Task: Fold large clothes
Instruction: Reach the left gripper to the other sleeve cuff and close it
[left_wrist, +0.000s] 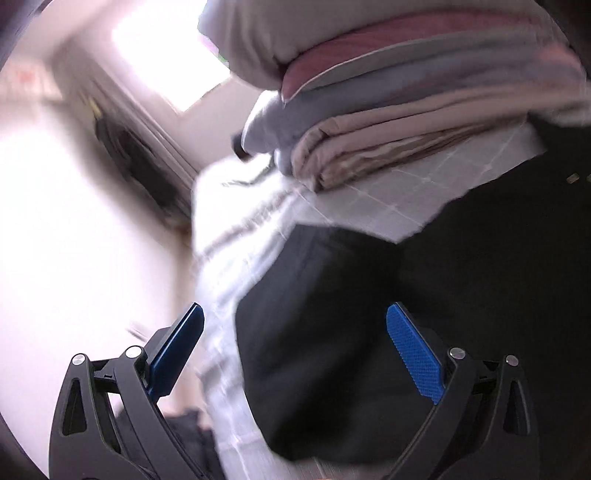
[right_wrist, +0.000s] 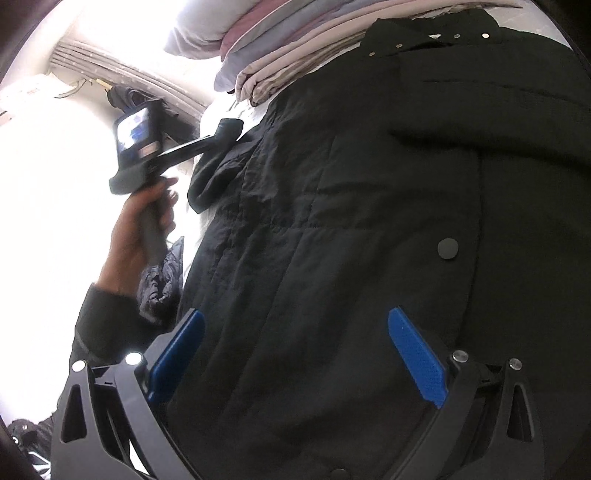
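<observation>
A large black padded coat (right_wrist: 369, 221) lies spread flat, its snap-button front and collar toward the top right. My right gripper (right_wrist: 295, 312) hovers open over the coat's lower part, blue pads (right_wrist: 417, 358) wide apart with nothing pinched. A person's hand (right_wrist: 147, 221) holds my left gripper (right_wrist: 231, 127) at the coat's left sleeve (right_wrist: 210, 177). The blurred left wrist view shows the left gripper (left_wrist: 295, 310) open, with the black coat cloth (left_wrist: 480, 277) below and between its fingers.
A white checked bed sheet (left_wrist: 388, 192) lies under the coat. A pile of folded bedding (right_wrist: 280, 55), also (left_wrist: 406, 92), sits beyond the coat's collar. A dark crumpled puffy garment (right_wrist: 162, 280) hangs at the bed's left edge. Bright window and curtains (right_wrist: 129, 62) lie to the left.
</observation>
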